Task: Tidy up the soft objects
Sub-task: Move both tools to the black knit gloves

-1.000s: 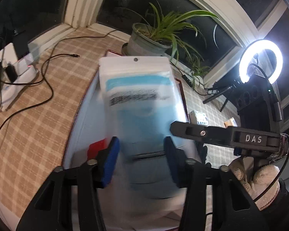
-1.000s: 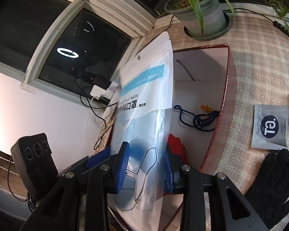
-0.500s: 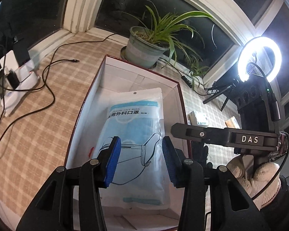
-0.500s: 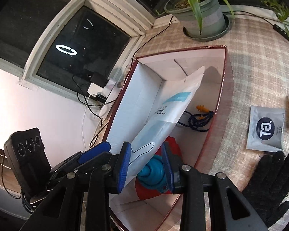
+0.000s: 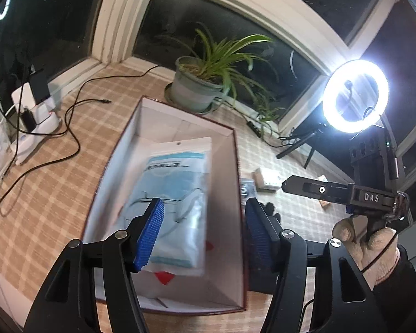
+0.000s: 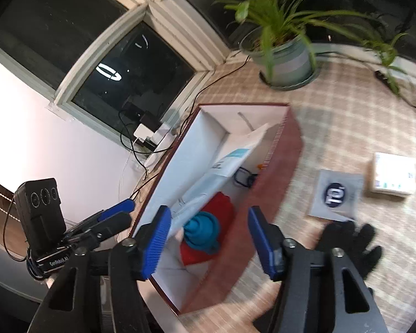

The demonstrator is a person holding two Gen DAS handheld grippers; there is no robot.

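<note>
The clear plastic pack of light blue face masks point(image 5: 177, 202) lies inside the long white cardboard box with dark red outside point(image 5: 237, 166), on top of a red soft thing point(image 6: 222, 208) and a teal round thing point(image 6: 203, 229). In the right wrist view the pack leans on the left wall of the box. The print on its blue band is too blurred to read.

The left tool point(image 5: 202, 230) hangs over the box; its blue ribbed pads are apart and opening, and nothing is pinched between them. The right tool point(image 6: 209, 238) is also above the box, its jaws opening, with no pad on the pack. In the left wrist view its black body shows the letters "DAS", and a hand in a pale knit glove point(image 5: 368, 241) holds it.

On the checked woven tabletop point(image 5: 55, 194), right of the box, lie a grey sachet with a dark round logo point(image 6: 335, 195), a small white carton point(image 6: 392, 173) and a black glove point(image 6: 349, 242). Behind the box stands a potted green plant point(image 5: 202, 88). A lit ring light point(image 5: 355, 95) is at the right, and black cables point(image 5: 69, 127) run to a white charger at the left.
</note>
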